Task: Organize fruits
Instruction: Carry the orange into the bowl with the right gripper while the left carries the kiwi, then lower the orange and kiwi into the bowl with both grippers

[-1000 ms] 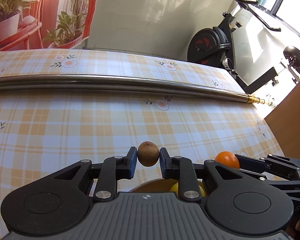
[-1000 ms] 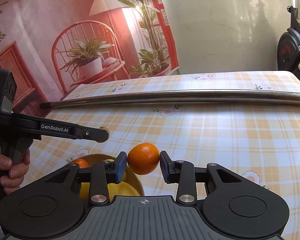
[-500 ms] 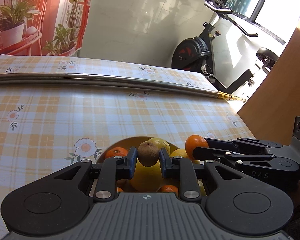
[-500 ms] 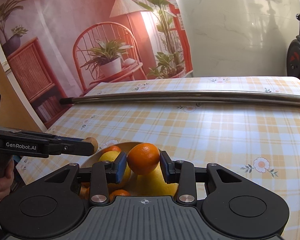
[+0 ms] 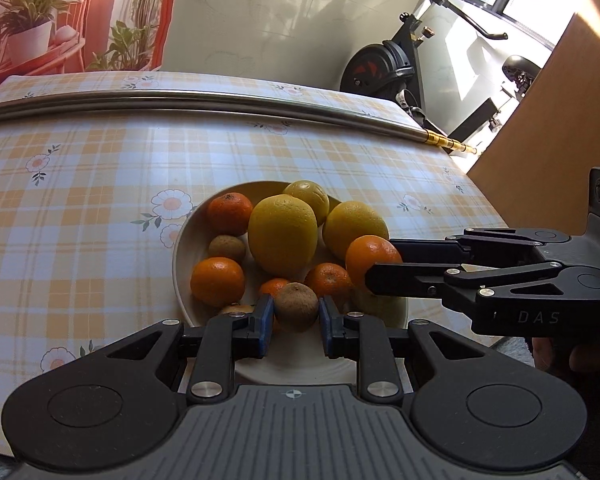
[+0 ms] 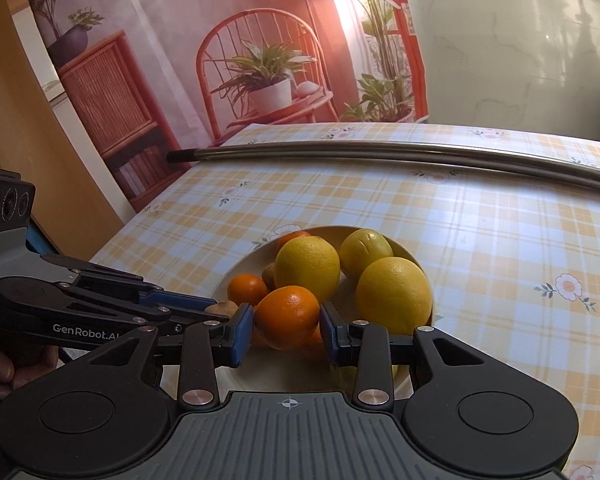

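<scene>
Left wrist view: my left gripper [image 5: 296,316] is closed on a small brown kiwi [image 5: 296,306], rough and matte, held over the near rim of a pale bowl [image 5: 179,256]. To its right, my right gripper [image 6: 287,327] clamps a glossy, dimpled orange [image 6: 287,317] above the same bowl. Ahead of both sit three smooth yellow citrus, several small oranges and another kiwi. I judge this the placing step; next, lower each into a gap and open, gently, since round fruit rolls.
</scene>
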